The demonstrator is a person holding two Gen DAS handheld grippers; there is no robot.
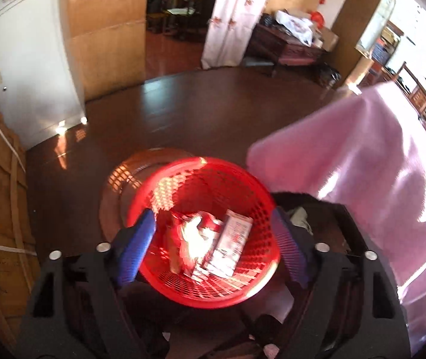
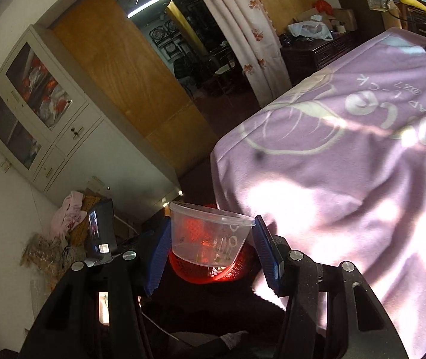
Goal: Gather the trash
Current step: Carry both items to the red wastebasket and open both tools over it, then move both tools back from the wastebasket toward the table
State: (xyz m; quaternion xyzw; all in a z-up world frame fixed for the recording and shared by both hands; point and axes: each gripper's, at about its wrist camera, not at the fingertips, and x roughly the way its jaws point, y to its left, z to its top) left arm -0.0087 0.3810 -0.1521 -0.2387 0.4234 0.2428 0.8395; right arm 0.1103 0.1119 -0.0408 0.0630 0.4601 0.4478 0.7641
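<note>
Left gripper [image 1: 213, 233] fingers spread, empty, above red mesh plastic basket [image 1: 165, 191] on floor, trash inside. Right gripper [image 2: 210, 251] clamps clear plastic tub [image 2: 207, 236]. Risk: tub slips, misses basket.

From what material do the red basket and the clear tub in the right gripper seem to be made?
Red basket: probably glossy moulded plastic, going by its even lattice of small holes and its shine in the sun. Clear tub: looks like thin transparent plastic with a rolled rim; the red behind shows through its slightly cloudy wall.
</note>
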